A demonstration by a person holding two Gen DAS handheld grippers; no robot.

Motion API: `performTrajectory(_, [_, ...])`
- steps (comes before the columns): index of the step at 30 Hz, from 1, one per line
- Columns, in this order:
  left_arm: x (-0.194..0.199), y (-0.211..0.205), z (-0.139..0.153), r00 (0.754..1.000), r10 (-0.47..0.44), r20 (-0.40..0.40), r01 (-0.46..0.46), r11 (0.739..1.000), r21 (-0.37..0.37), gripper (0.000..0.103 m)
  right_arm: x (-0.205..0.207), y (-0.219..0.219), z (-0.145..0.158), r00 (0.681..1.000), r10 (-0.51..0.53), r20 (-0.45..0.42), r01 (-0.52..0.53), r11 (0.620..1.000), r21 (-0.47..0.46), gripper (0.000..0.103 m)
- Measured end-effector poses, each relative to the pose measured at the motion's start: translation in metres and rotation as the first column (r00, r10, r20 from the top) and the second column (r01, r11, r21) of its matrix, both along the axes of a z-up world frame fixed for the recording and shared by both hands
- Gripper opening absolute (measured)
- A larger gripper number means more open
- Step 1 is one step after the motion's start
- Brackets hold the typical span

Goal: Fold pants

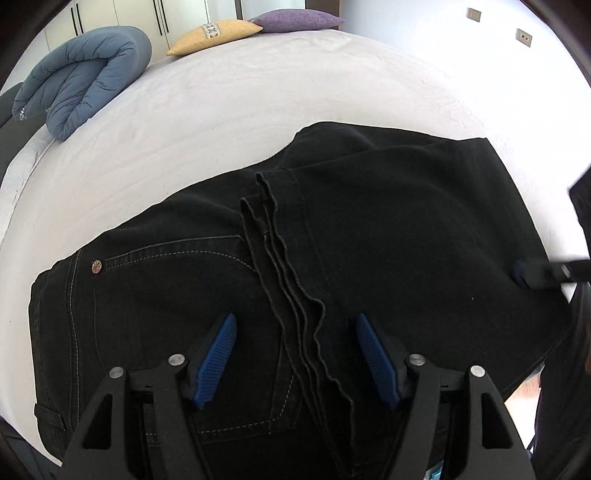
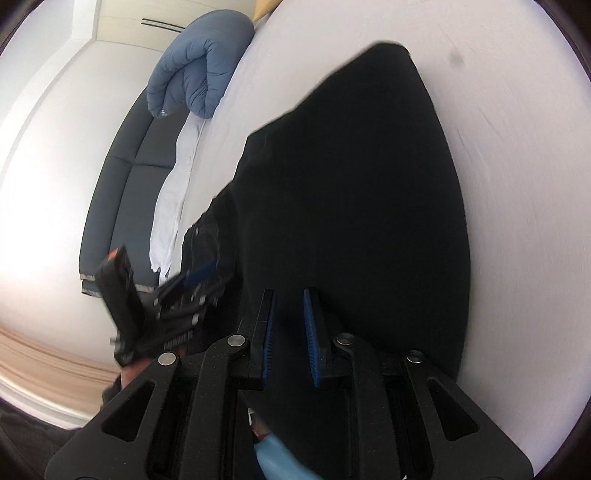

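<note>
Pants point(image 1: 369, 229): I count one pair, two cushions point(image 1: 214, 35). Left gripper point(image 1: 295, 354) released; right gripper point(image 2: 290, 332) nearly clenched, grasp hard to tell.

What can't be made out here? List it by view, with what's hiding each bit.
- Left wrist view: the waistband end of the black pants is cut off by the bottom edge and the left gripper.
- Left wrist view: the right gripper is motion-blurred at the right edge.
- Right wrist view: the pants are a dark shape, with seams and fold layers lost to blur.
- Right wrist view: the right gripper shows a narrow gap; whether cloth is pinched is unclear.
</note>
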State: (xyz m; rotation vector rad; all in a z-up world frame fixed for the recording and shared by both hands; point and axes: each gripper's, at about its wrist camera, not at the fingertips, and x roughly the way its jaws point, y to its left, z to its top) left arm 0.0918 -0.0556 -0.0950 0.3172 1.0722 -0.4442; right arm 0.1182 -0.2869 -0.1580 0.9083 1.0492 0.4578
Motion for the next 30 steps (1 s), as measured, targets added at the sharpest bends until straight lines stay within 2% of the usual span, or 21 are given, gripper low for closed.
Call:
performTrajectory(5, [0.004,0.001,-0.002,1.0,0.011,0.006,-0.011,1.0,-0.006,0.071,-0.053,0.022,0.006,0.999,-0.002,-0.044,0.002,1.0,-0.001,0.015])
performTrajectory(8, [0.001,0.001,-0.004,1.0,0.01,0.006,-0.01,1.0,-0.008,0.071,-0.074,0.034,0.017,0.999,0.024,-0.041,-0.027,0.997,-0.076,0.015])
performTrajectory(11, [-0.002,0.001,-0.005,1.0,0.008,0.004,-0.008,1.0,-0.01,0.071,-0.074,0.035,0.046,1.0,0.022,0.01,-0.021,0.997,-0.07,0.015])
performTrajectory(15, [-0.003,0.001,-0.005,1.0,0.013,0.005,-0.013,1.0,-0.012,0.071,-0.044,0.037,0.077,0.993,0.041,0.114,-0.034,0.997,-0.064,0.015])
performTrajectory(17, [-0.005,0.002,-0.004,1.0,0.016,0.005,-0.016,1.0,-0.014,0.071,-0.024,0.039,0.074,0.993,0.046,0.112,-0.042,0.998,-0.044,0.015])
performTrajectory(19, [-0.005,0.003,-0.005,1.0,0.021,0.004,-0.021,1.0,-0.021,0.072,-0.009,0.046,0.054,0.997,0.062,0.047,-0.06,0.997,-0.042,0.015])
performTrajectory(21, [-0.006,0.005,-0.006,1.0,0.024,0.003,-0.024,0.999,-0.029,0.073,-0.007,0.062,0.023,0.993,0.112,-0.044,-0.117,0.987,-0.108,0.015])
performTrajectory(22, [-0.007,0.006,-0.008,1.0,0.024,0.005,-0.024,0.999,-0.032,0.073,-0.01,0.066,0.013,0.991,0.121,-0.052,-0.127,0.983,-0.133,0.015])
performTrajectory(24, [-0.007,0.008,-0.009,1.0,0.028,0.004,-0.028,0.999,-0.042,0.073,-0.024,0.067,0.011,0.997,0.059,0.039,-0.053,0.99,-0.13,0.015])
performTrajectory(28, [-0.006,0.011,-0.009,0.999,0.033,-0.001,-0.033,0.998,-0.059,0.074,-0.031,0.069,0.02,1.0,-0.002,0.001,0.002,0.994,-0.112,0.015])
performTrajectory(30, [-0.005,0.013,-0.009,0.999,0.036,0.0,-0.036,0.997,-0.063,0.074,-0.032,0.07,0.04,0.999,-0.004,0.054,0.009,0.997,-0.081,0.015])
